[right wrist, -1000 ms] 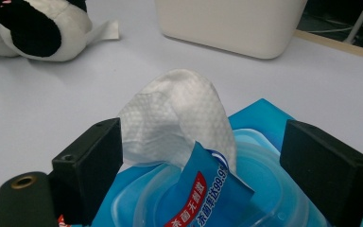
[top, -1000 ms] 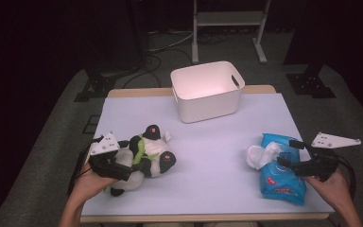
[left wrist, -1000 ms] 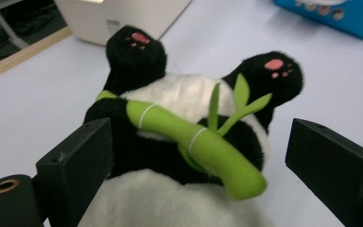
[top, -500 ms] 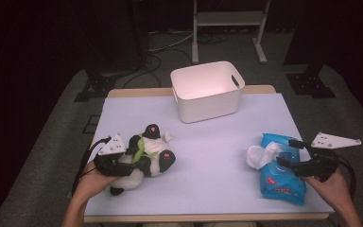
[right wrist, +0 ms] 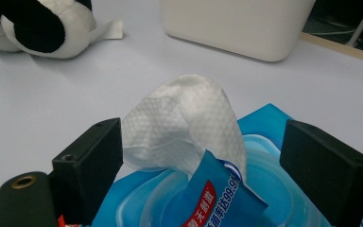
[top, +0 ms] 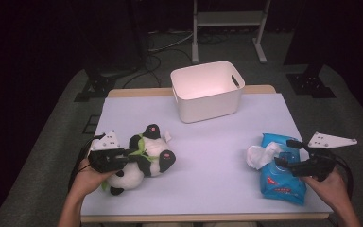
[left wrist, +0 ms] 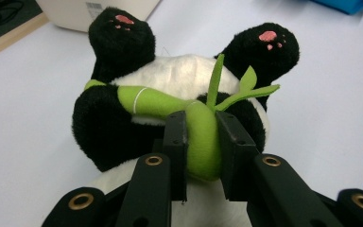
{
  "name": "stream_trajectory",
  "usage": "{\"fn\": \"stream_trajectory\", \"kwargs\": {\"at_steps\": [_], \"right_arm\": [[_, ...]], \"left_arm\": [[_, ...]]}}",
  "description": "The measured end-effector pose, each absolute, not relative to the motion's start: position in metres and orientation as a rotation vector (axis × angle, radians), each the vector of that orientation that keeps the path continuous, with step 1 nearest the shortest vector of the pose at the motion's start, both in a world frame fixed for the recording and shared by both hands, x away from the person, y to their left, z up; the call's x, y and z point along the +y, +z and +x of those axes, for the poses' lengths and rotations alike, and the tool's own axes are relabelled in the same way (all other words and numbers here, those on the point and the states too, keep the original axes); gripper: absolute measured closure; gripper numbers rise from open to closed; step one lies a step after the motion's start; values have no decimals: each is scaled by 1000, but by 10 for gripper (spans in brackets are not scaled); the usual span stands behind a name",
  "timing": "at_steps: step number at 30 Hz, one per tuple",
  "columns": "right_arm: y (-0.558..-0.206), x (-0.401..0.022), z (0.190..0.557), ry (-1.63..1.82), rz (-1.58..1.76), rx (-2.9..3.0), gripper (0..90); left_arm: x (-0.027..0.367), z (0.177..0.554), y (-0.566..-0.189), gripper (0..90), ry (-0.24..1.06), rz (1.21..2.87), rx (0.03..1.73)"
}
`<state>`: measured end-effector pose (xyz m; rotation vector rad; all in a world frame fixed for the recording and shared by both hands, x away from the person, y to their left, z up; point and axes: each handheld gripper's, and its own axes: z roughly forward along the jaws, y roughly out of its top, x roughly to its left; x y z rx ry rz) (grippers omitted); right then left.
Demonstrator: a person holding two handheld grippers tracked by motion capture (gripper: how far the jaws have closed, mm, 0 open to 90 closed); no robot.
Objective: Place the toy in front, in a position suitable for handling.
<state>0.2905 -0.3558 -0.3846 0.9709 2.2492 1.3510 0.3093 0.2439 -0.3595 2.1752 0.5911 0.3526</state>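
Observation:
A black-and-white panda plush (top: 144,156) lies on its back at the table's front left, hugging a green bamboo stalk (left wrist: 203,142). My left gripper (top: 125,156) comes at it from the left. Its jaws have just been closing and now pinch that green stalk, as the left gripper view (left wrist: 202,123) shows. At the front right lies a blue wet-wipes pack (top: 281,182) with a white wipe (top: 260,155) sticking out of its lid. My right gripper (top: 283,151) hovers low over it. Its jaws stand wide on either side of the lid and wipe (right wrist: 184,118) in the right gripper view (right wrist: 217,142).
A white plastic bin (top: 207,90) with handle cutouts stands at the back centre of the pale table (top: 208,142). Dark floor, cables and a metal stand's legs lie beyond the far edge. A hand holds each gripper at the near edge.
My left gripper has slid a little right onto the panda and its jaws have closed on the green stalk. The right gripper and the wipes pack have not moved.

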Motion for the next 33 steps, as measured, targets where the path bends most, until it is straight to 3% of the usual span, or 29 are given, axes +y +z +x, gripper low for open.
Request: {"fn": "stream_trajectory", "kwargs": {"at_steps": [23,33], "right_arm": [[-387,-364,291,1358,1004,2233,128],[-386,-366,292,1365,1003,2228,127]], "left_arm": [[241,328,-334,768,358,2124,605],[211,339,-316,767,349,2118,531]]}}
